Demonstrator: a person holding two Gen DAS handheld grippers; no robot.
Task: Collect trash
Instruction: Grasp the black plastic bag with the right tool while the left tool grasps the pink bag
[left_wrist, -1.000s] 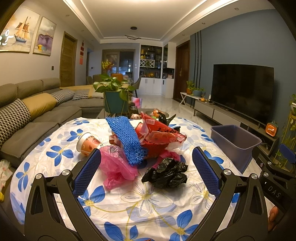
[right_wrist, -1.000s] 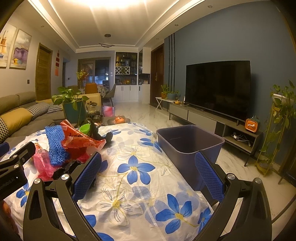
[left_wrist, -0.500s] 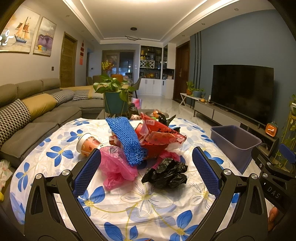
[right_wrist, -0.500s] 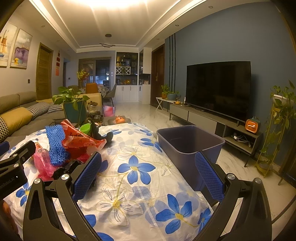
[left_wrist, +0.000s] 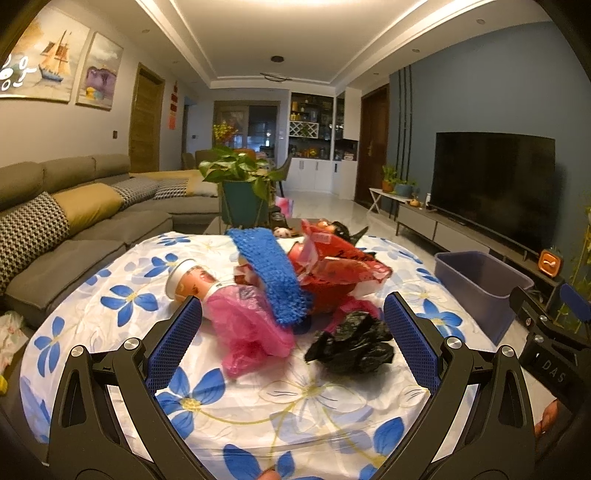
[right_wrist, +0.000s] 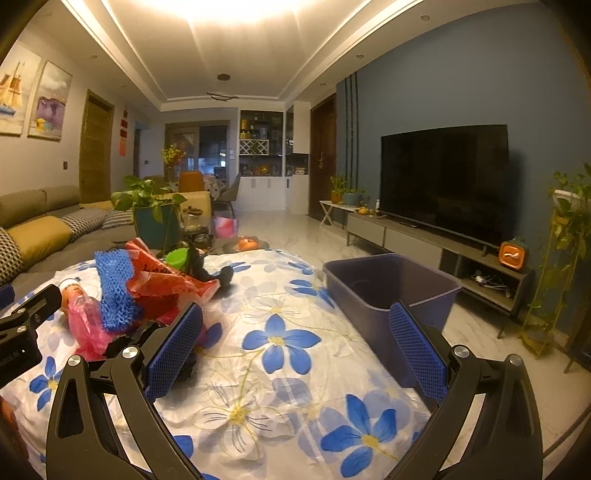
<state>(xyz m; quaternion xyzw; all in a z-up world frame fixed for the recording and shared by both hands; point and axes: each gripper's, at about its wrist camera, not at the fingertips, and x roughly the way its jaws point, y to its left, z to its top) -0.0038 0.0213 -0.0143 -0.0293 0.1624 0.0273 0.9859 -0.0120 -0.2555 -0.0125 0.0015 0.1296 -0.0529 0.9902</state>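
Left gripper (left_wrist: 293, 328): spread wide, holding nothing, above the pink bag (left_wrist: 251, 325) and black bag (left_wrist: 351, 345).
Right gripper (right_wrist: 295, 334): spread, holding nothing, beside the bin (right_wrist: 391, 284).

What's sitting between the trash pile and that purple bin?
Nothing: only bare flowered tablecloth lies between the trash pile and the bin, seen in the right wrist view.
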